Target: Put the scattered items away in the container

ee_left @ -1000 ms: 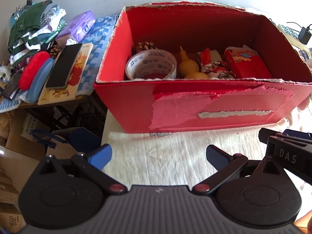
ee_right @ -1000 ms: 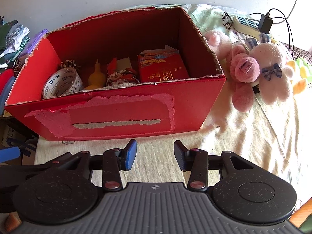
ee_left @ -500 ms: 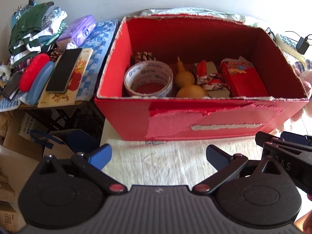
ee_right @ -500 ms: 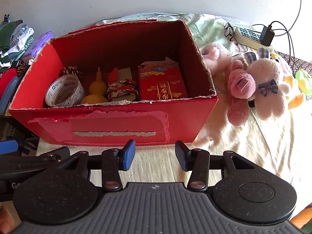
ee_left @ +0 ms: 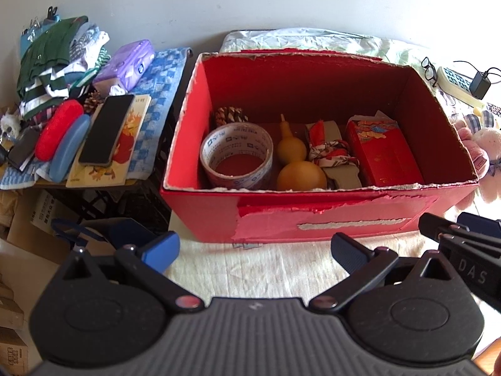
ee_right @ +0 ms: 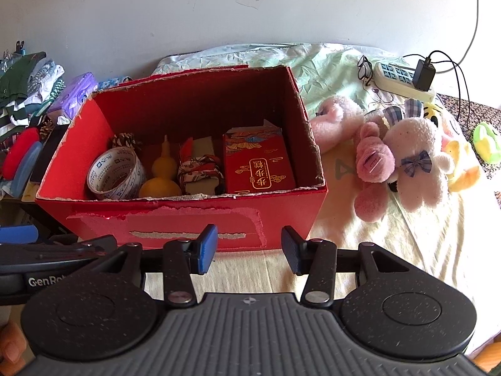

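Cream bedsheet (ee_right: 391, 250) carries my torn red cardboard box (ee_right: 194, 222) dead ahead, pink plush toys (ee_right: 404, 159) lying right of it, nearer my empty, wide-open right tongs (ee_right: 249, 250).

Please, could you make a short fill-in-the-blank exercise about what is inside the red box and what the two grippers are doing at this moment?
1. Inside the red box, the roll of tape lies at the ____ end, seen from the grippers.
2. The yellow gourd sits between the tape and the ____ bundle.
3. The left gripper and the right gripper are both open and hold ____.
4. The pink plush toys lie ____ the box.

Missing words: left; cloth-wrapped; nothing; outside
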A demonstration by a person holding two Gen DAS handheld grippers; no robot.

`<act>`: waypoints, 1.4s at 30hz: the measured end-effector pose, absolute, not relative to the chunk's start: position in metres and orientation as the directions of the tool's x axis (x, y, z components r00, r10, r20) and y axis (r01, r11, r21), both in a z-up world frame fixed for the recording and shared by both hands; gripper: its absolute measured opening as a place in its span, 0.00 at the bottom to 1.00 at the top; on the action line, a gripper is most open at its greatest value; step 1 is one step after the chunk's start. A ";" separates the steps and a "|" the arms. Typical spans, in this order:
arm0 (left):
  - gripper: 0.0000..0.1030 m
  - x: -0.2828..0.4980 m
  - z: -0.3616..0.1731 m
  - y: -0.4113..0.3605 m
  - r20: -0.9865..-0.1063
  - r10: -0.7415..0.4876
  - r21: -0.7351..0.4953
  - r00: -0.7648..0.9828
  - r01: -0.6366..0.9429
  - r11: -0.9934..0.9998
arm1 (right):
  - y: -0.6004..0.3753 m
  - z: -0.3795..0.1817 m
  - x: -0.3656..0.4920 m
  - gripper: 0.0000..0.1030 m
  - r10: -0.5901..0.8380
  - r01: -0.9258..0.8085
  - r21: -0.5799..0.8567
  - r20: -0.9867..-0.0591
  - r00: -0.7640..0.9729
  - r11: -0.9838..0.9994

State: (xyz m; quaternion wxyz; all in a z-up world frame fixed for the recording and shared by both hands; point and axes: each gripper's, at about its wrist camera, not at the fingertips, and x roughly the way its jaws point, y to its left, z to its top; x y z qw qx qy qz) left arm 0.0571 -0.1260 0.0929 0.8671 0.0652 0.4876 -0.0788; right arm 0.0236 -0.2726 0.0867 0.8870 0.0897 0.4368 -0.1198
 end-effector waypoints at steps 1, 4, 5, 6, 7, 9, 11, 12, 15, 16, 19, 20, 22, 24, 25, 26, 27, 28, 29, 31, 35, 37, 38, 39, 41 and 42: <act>1.00 0.057 0.094 -0.126 -0.855 -0.075 0.035 0.514 0.201 0.979 | -0.272 0.089 0.024 0.47 -0.138 0.290 0.051 -0.793 0.593 0.956; 1.00 0.057 0.095 -0.124 -0.853 -0.079 0.029 0.516 0.198 0.980 | -0.272 0.097 0.026 0.47 -0.155 0.294 0.038 -0.783 0.602 0.955; 1.00 0.057 0.095 -0.123 -0.853 -0.077 0.028 0.516 0.193 0.981 | -0.272 0.100 0.027 0.47 -0.153 0.293 0.041 -0.779 0.608 0.955; 1.00 0.058 0.095 -0.121 -0.853 -0.075 0.027 0.516 0.188 0.982 | -0.271 0.104 0.027 0.48 -0.156 0.293 0.041 -0.773 0.615 0.955; 1.00 0.059 0.096 -0.120 -0.854 -0.074 0.025 0.516 0.182 0.983 | -0.270 0.106 0.029 0.48 -0.167 0.296 0.032 -0.765 0.621 0.955; 1.00 0.060 0.097 -0.116 -0.854 -0.076 0.016 0.515 0.172 0.985 | -0.268 0.111 0.031 0.49 -0.198 0.301 0.002 -0.750 0.632 0.954; 1.00 0.061 0.098 -0.114 -0.854 -0.078 0.010 0.515 0.165 0.986 | -0.267 0.114 0.034 0.49 -0.211 0.303 -0.011 -0.740 0.639 0.953; 1.00 0.061 0.099 -0.113 -0.854 -0.077 0.009 0.515 0.162 0.987 | -0.266 0.115 0.035 0.49 -0.216 0.303 -0.015 -0.737 0.641 0.953; 1.00 0.061 0.100 -0.112 -0.853 -0.072 0.013 0.517 0.160 0.987 | -0.264 0.115 0.039 0.49 -0.242 0.309 -0.044 -0.729 0.641 0.950; 1.00 0.062 0.100 -0.112 -0.853 -0.070 0.017 0.518 0.161 0.987 | -0.263 0.115 0.041 0.49 -0.249 0.309 -0.054 -0.727 0.640 0.950; 1.00 0.063 0.101 -0.111 -0.853 -0.066 0.022 0.517 0.164 0.986 | -0.262 0.114 0.044 0.49 -0.254 0.311 -0.059 -0.728 0.637 0.949; 1.00 0.063 0.101 -0.110 -0.854 -0.067 0.021 0.516 0.163 0.986 | -0.261 0.114 0.044 0.49 -0.250 0.311 -0.054 -0.730 0.636 0.949; 1.00 0.064 0.104 -0.108 -0.853 -0.069 0.018 0.518 0.160 0.987 | -0.261 0.114 0.046 0.50 -0.245 0.310 -0.048 -0.732 0.636 0.949; 1.00 0.064 0.107 -0.107 -0.849 -0.070 0.018 0.524 0.160 0.987 | -0.259 0.114 0.046 0.50 -0.243 0.312 -0.043 -0.731 0.638 0.949; 1.00 0.064 0.109 -0.107 -0.847 -0.071 0.017 0.527 0.161 0.987 | -0.259 0.114 0.047 0.50 -0.243 0.312 -0.043 -0.730 0.639 0.949; 1.00 0.064 0.111 -0.107 -0.844 -0.073 0.017 0.531 0.162 0.987 | -0.259 0.114 0.048 0.50 -0.244 0.313 -0.043 -0.730 0.638 0.949; 1.00 0.064 0.113 -0.107 -0.842 -0.074 0.017 0.534 0.163 0.987 | -0.259 0.114 0.048 0.50 -0.244 0.314 -0.042 -0.730 0.638 0.948; 1.00 0.065 0.114 -0.108 -0.840 -0.075 0.017 0.537 0.164 0.986 | -0.259 0.114 0.049 0.50 -0.243 0.314 -0.041 -0.731 0.638 0.948; 1.00 0.066 0.116 -0.109 -0.838 -0.073 0.020 0.540 0.164 0.986 | -0.260 0.113 0.049 0.50 -0.239 0.314 -0.036 -0.732 0.637 0.949; 1.00 0.066 0.118 -0.111 -0.835 -0.073 0.023 0.545 0.168 0.986 | -0.262 0.112 0.051 0.50 -0.228 0.315 -0.022 -0.738 0.635 0.949; 1.00 0.070 0.123 -0.113 -0.828 -0.076 0.025 0.555 0.173 0.985 | -0.265 0.112 0.054 0.50 -0.223 0.322 -0.011 -0.742 0.632 0.947; 1.00 0.072 0.125 -0.112 -0.825 -0.076 0.025 0.560 0.169 0.985 | -0.267 0.113 0.056 0.49 -0.220 0.323 -0.005 -0.745 0.630 0.946; 1.00 0.072 0.125 -0.111 -0.824 -0.075 0.023 0.561 0.166 0.986 | -0.269 0.113 0.056 0.49 -0.213 0.324 0.003 -0.748 0.629 0.946; 1.00 0.073 0.126 -0.111 -0.824 -0.075 0.022 0.562 0.163 0.986 | -0.270 0.113 0.057 0.49 -0.207 0.326 0.011 -0.751 0.627 0.945; 1.00 0.075 0.126 -0.110 -0.824 -0.074 0.021 0.562 0.160 0.987 | -0.272 0.113 0.059 0.49 -0.200 0.326 0.020 -0.755 0.625 0.945; 1.00 0.076 0.126 -0.110 -0.824 -0.073 0.022 0.563 0.160 0.987 | -0.272 0.113 0.060 0.49 -0.199 0.324 0.019 -0.755 0.625 0.946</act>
